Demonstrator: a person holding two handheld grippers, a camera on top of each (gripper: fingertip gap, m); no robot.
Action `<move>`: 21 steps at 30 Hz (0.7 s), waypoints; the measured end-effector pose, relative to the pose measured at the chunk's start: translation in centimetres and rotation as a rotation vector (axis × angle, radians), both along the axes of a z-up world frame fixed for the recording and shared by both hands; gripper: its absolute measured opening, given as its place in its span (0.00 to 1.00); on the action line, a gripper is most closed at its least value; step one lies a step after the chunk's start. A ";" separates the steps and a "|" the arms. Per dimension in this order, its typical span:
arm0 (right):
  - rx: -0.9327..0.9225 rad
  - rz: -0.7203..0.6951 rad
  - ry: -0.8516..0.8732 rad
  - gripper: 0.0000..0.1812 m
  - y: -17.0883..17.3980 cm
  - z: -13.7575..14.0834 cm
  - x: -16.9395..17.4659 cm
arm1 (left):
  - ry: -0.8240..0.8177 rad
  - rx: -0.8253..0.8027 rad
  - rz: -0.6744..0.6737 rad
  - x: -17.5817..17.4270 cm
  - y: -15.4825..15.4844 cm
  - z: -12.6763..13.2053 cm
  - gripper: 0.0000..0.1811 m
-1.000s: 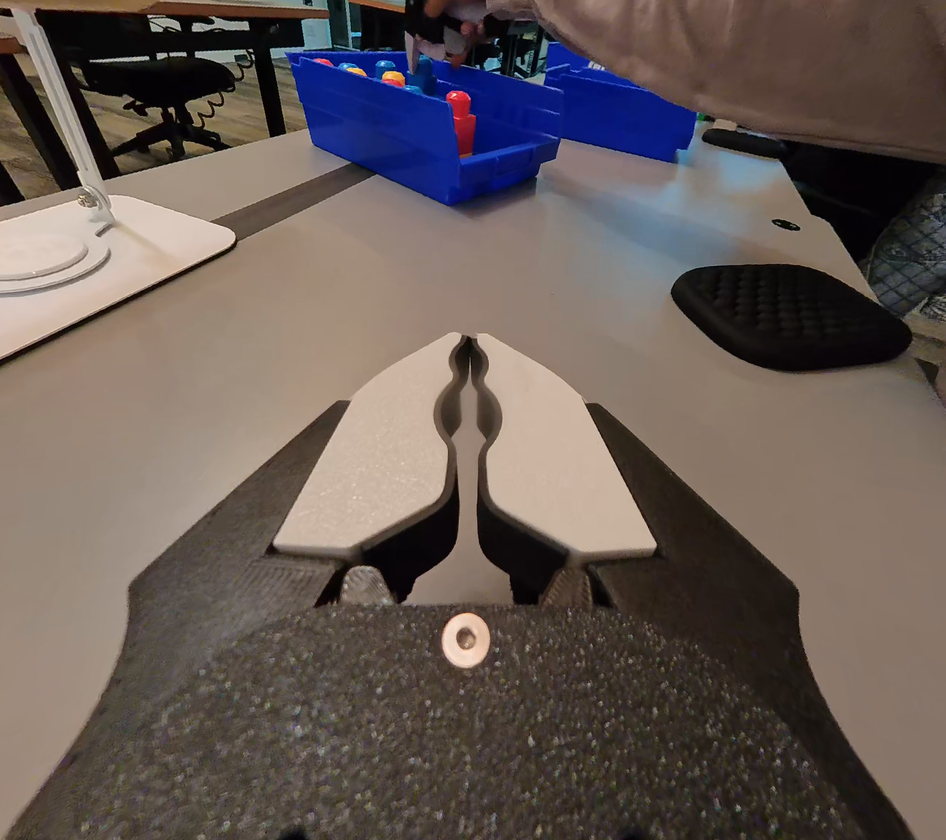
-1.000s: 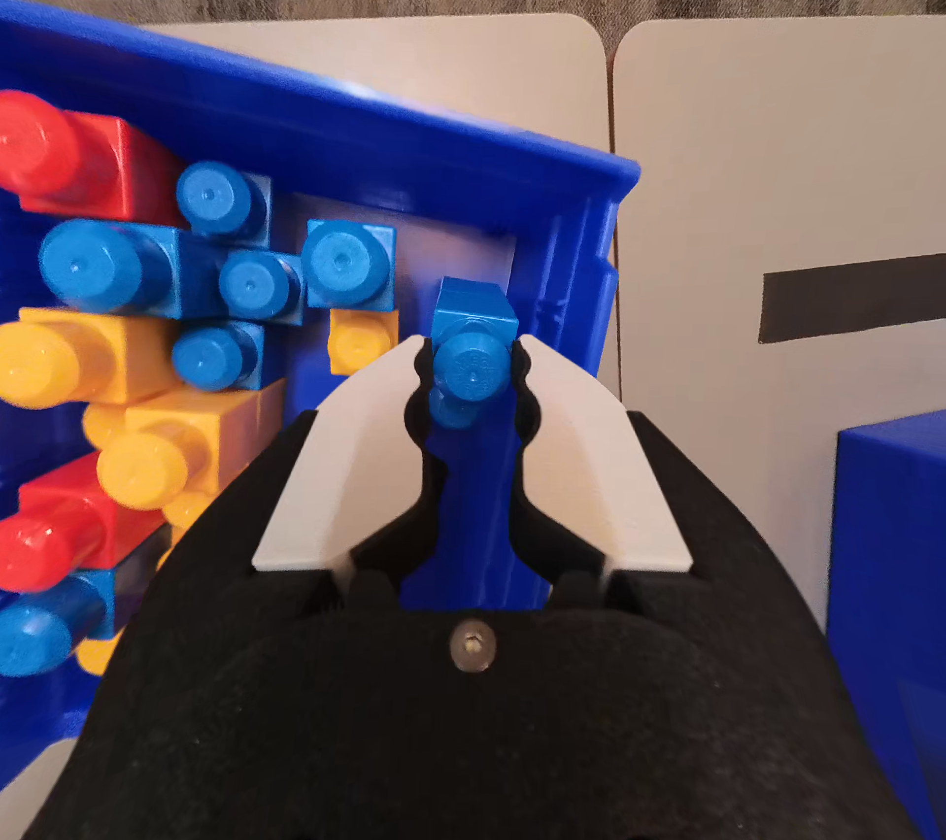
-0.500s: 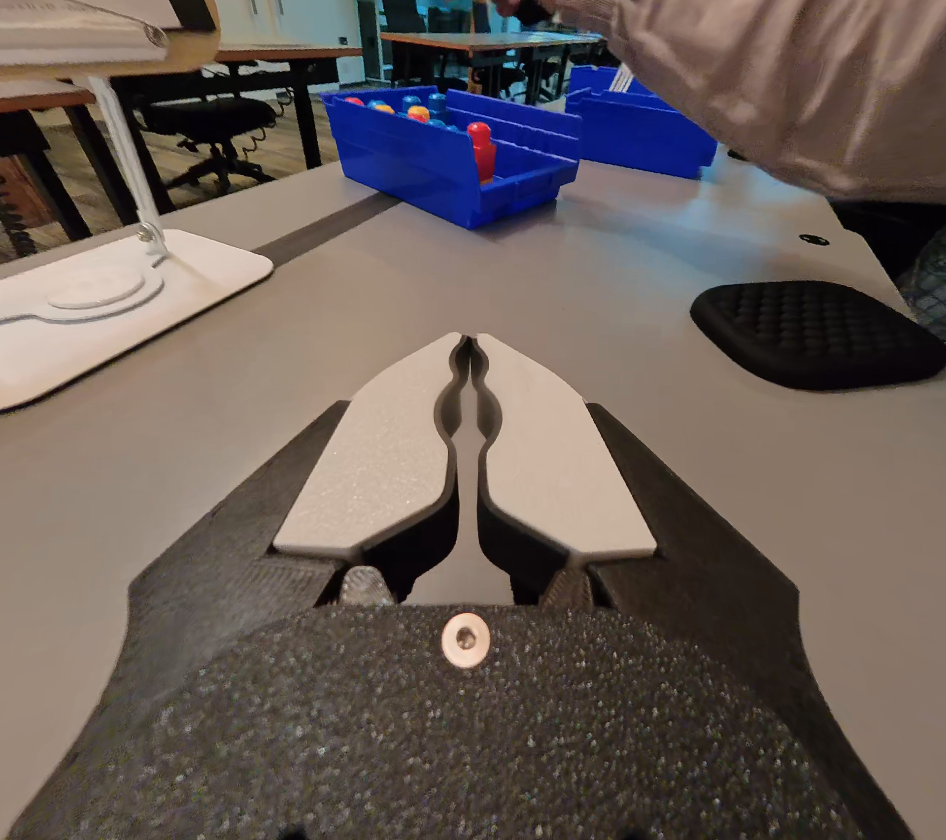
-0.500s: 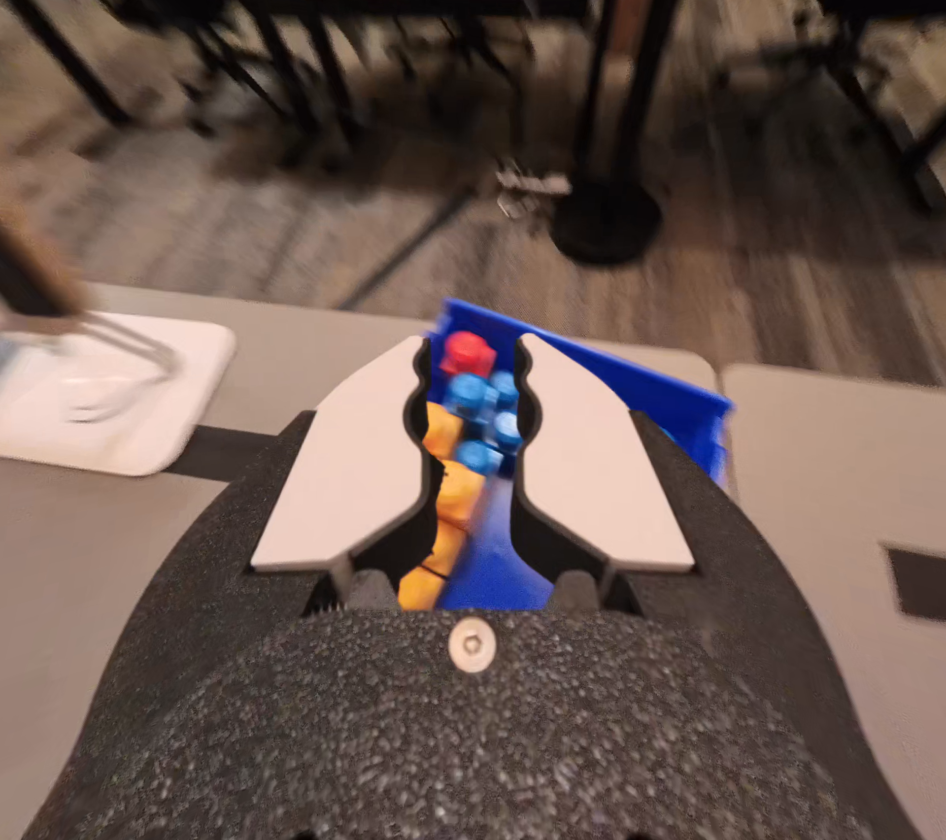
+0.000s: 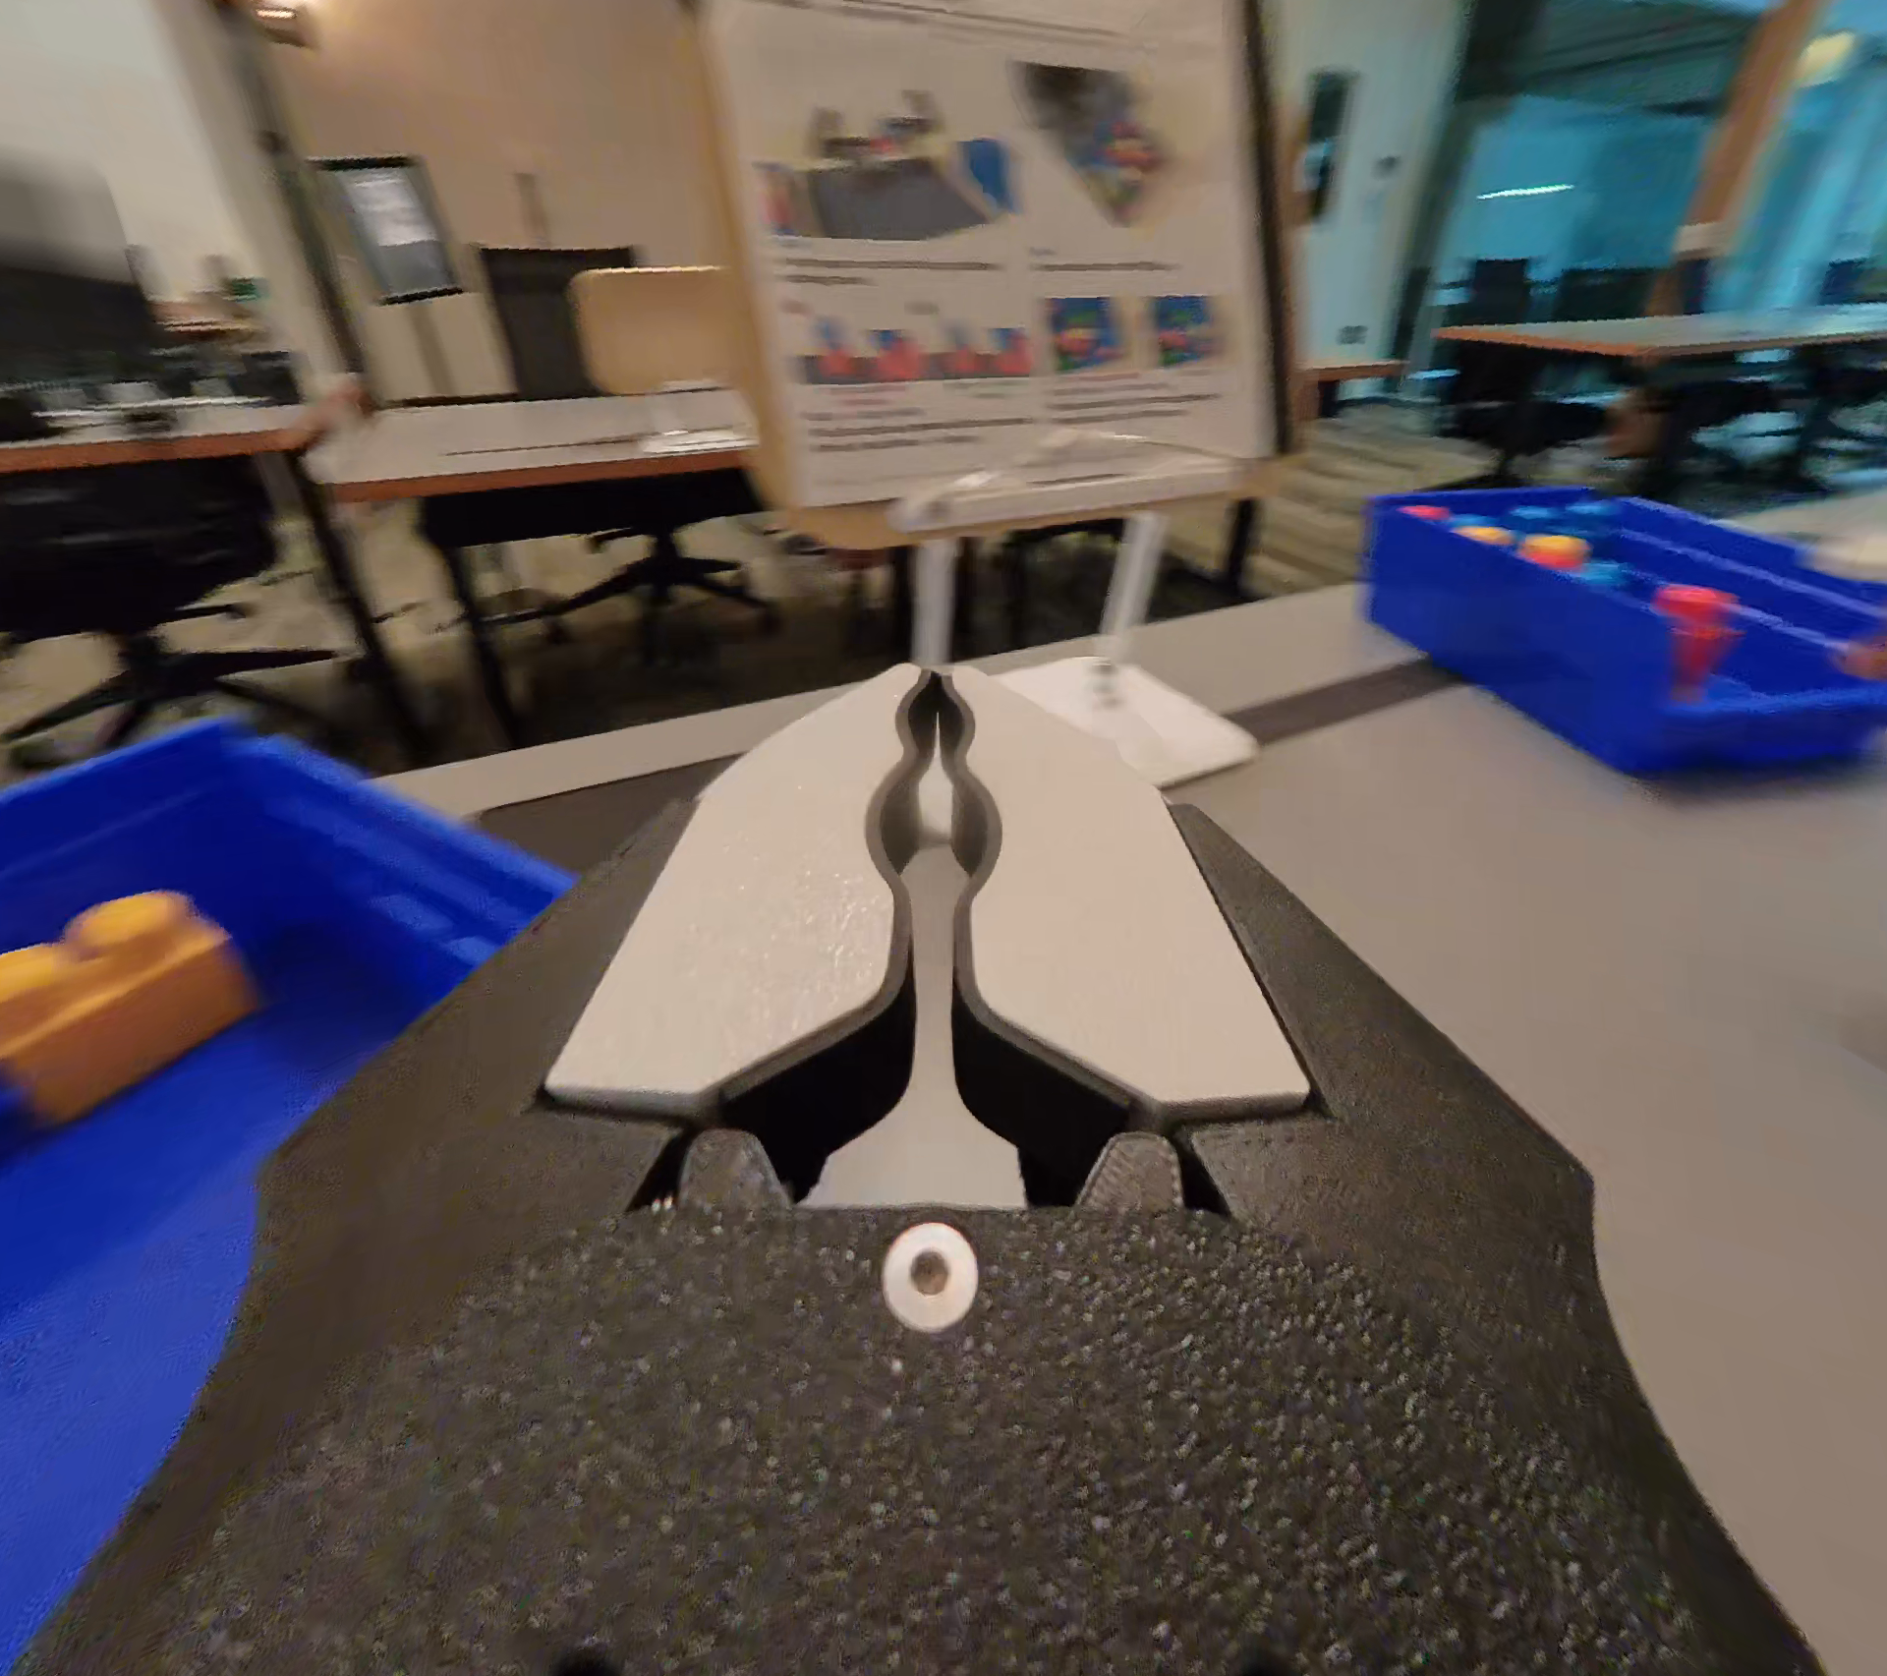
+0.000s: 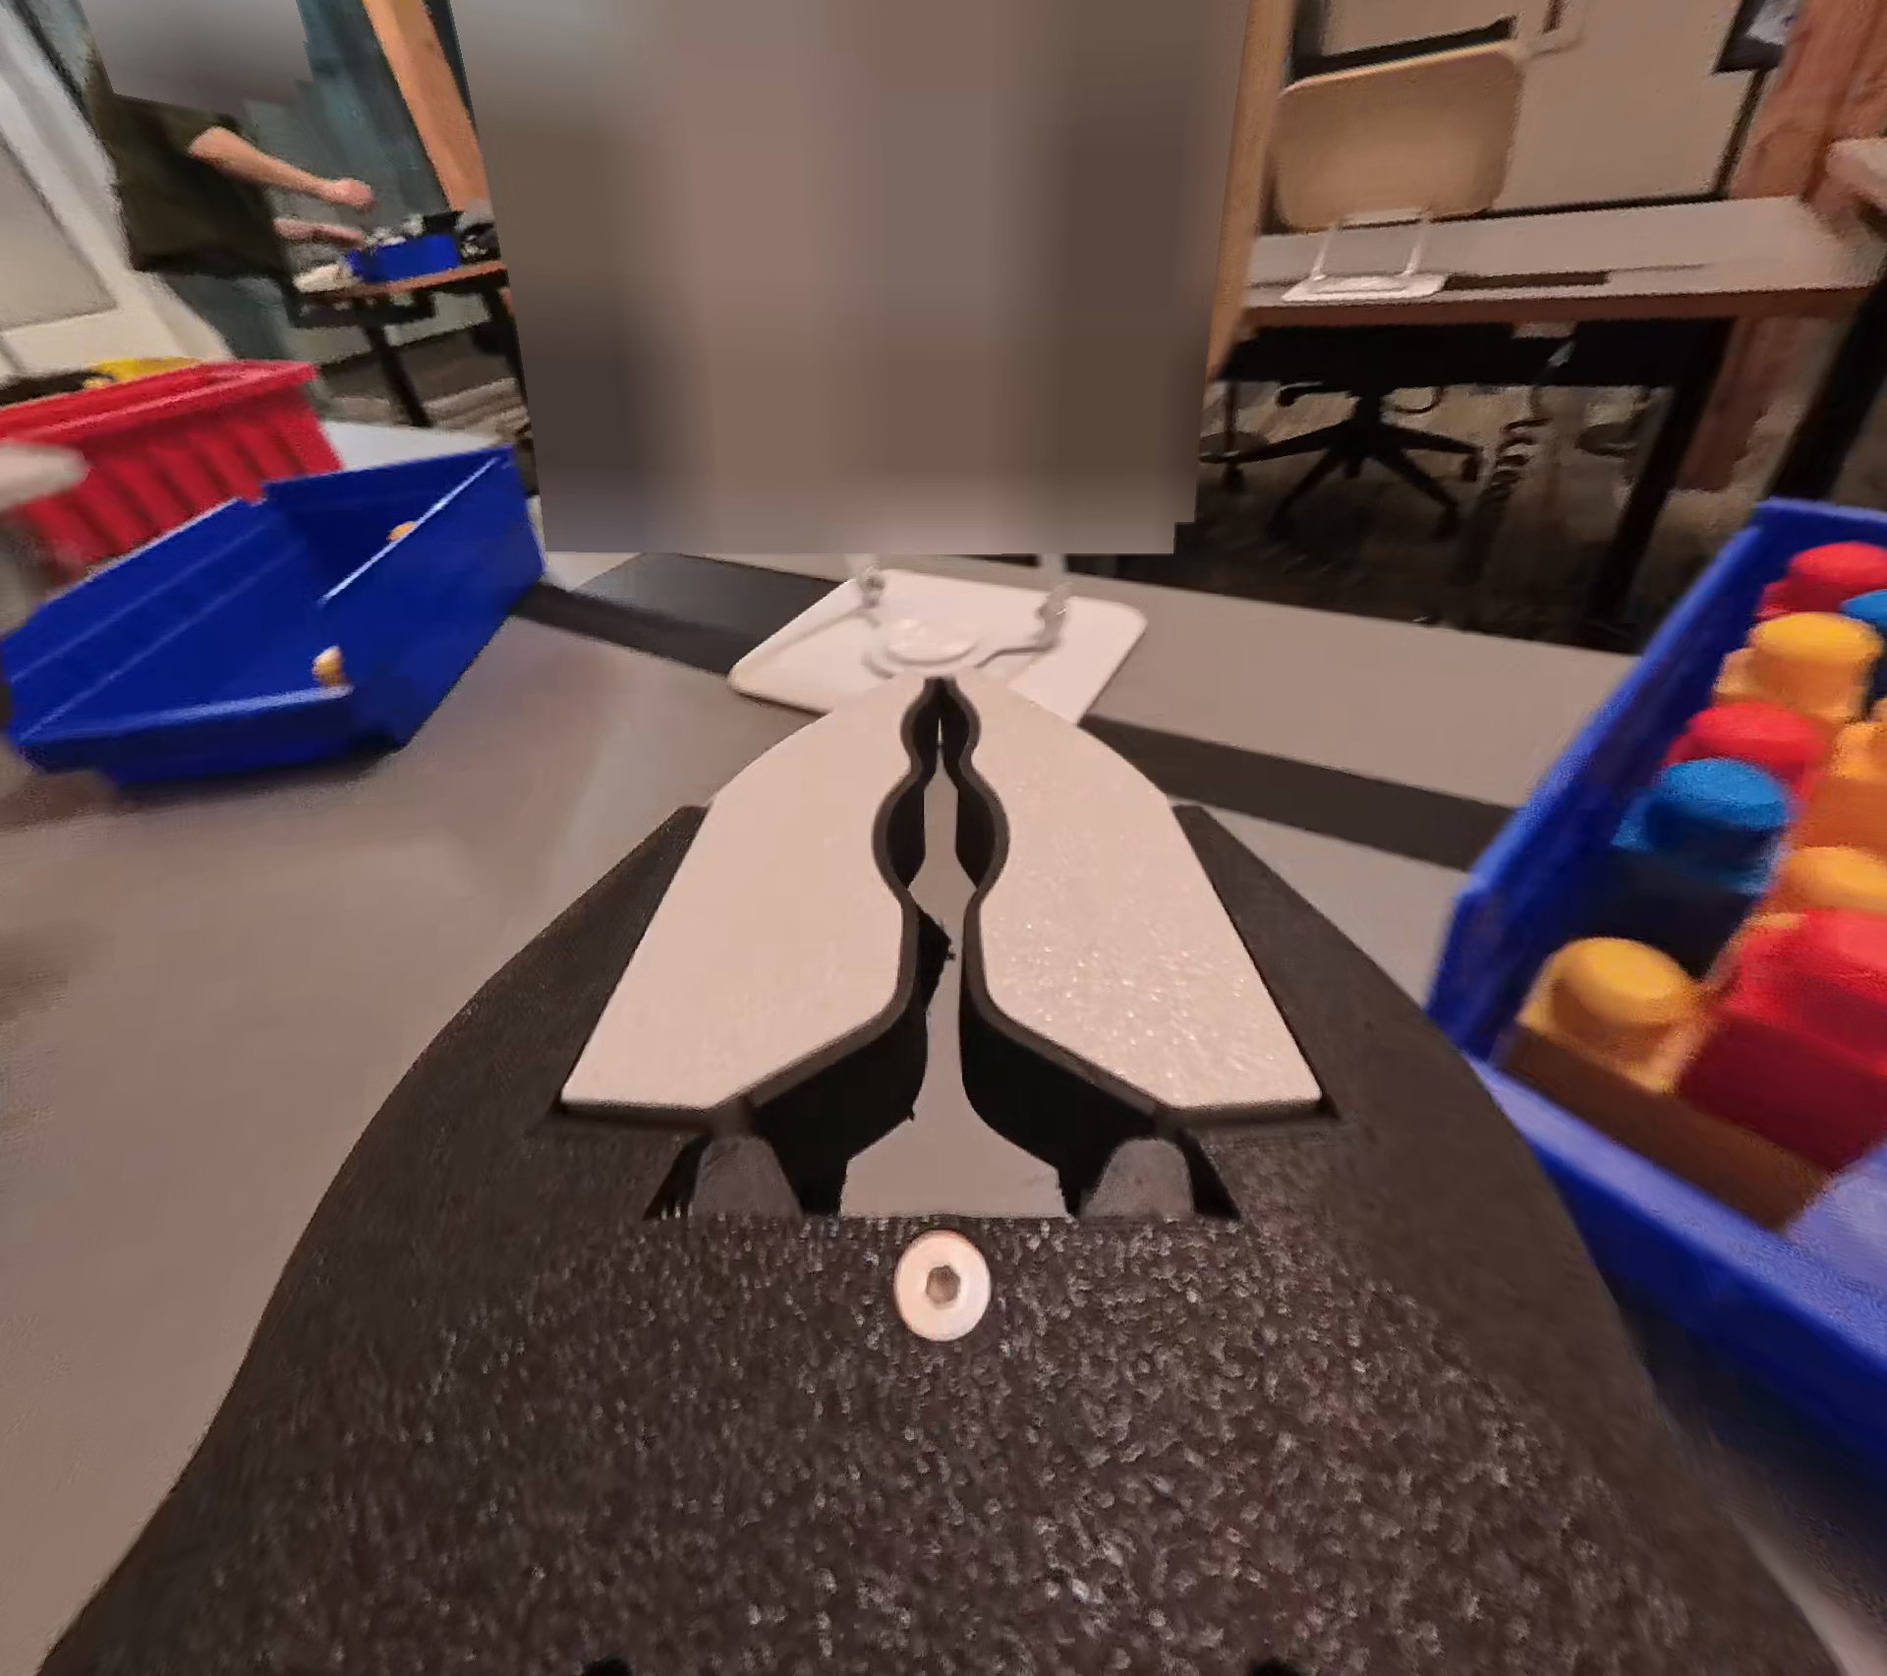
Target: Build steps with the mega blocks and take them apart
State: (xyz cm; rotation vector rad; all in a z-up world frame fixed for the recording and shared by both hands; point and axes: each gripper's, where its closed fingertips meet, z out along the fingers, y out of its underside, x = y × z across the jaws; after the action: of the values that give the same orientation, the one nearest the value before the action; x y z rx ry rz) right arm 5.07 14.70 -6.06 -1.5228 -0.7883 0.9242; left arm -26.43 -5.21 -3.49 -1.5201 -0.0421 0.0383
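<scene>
I'm seeing both claws, left gripper (image 5: pixel 934 687) and right gripper (image 6: pixel 937 687), pressed together, pinching nothing, over bare grey table (image 6: pixel 255 892). Bin (image 6: pixel 1532 892) sitting right of table's middle, red, yellow, blue blocks (image 6: pixel 1756 830) crowding inside.

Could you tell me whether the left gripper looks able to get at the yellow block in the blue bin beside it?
Probably yes: the yellow block lies uncovered in the open-topped blue bin, but the left gripper is shut.

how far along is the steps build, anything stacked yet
Done: nothing visible. No stack stands on the grey table.
In hand: nothing. The left gripper and right gripper are both shut and empty.
Left: everything. The mega blocks sit in the blue bin at the right, and an orange block lies in the other blue bin.
</scene>
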 end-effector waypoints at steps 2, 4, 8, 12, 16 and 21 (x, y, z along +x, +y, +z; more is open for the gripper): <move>-0.002 0.038 -0.014 0.00 -1.8 -1.7 -1.2 | 0.009 -0.036 0.131 -5.3 -0.6 0.5 0.03; 0.002 0.078 -0.035 0.00 -3.1 -3.4 -2.2 | 0.006 -0.099 0.215 -10.1 -0.6 0.6 0.08; 0.037 0.152 -0.049 0.00 -4.7 -4.9 -3.5 | -0.031 -0.267 0.334 -19.2 0.5 -0.6 0.20; 0.089 0.191 -0.011 0.00 -5.4 -4.6 -3.5 | -0.182 -0.430 0.325 -25.2 2.3 -3.6 0.27; 0.156 0.185 0.013 0.00 -5.7 -4.1 -2.9 | -0.272 -0.551 0.364 -29.2 3.0 -7.0 0.29; 0.137 0.173 -0.007 0.00 -5.1 -5.0 -2.7 | -0.366 -0.630 0.458 -31.9 3.1 -11.5 0.30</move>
State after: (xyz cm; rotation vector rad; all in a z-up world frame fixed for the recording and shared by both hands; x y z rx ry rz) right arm 2.33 9.59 -11.10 -1.3553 -0.9803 0.9709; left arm -58.37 -2.07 -14.95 -2.1005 -0.7293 0.1497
